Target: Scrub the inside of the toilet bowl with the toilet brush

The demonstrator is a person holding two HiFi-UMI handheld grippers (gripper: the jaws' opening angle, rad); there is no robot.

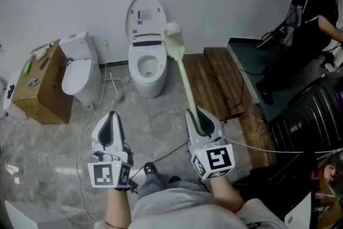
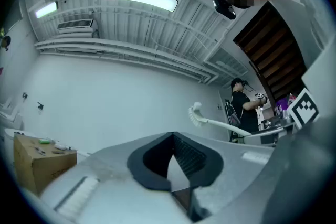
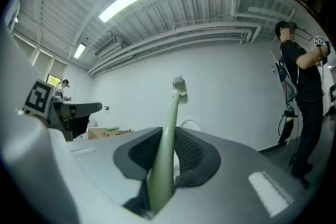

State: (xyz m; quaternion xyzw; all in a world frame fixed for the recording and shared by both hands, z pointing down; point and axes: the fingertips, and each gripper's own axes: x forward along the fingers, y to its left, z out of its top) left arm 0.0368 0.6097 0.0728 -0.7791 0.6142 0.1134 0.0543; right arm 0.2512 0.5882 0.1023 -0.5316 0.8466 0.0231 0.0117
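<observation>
The right tool (image 1: 197, 115) grips only the tail end of the long toilet brush (image 1: 181, 64), its head raised just above the toilet bowl (image 1: 148, 79) by the wall, and the left tool (image 1: 111, 115) is closed on nothing, so the handle may well twist or slip once the bristles press down.

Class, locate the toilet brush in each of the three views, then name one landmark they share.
Head view: toilet brush rises from the right gripper, centre.
Left gripper view: toilet brush right of centre.
Right gripper view: toilet brush central, between the jaws.
Shared landmark: person in black, at right.
</observation>
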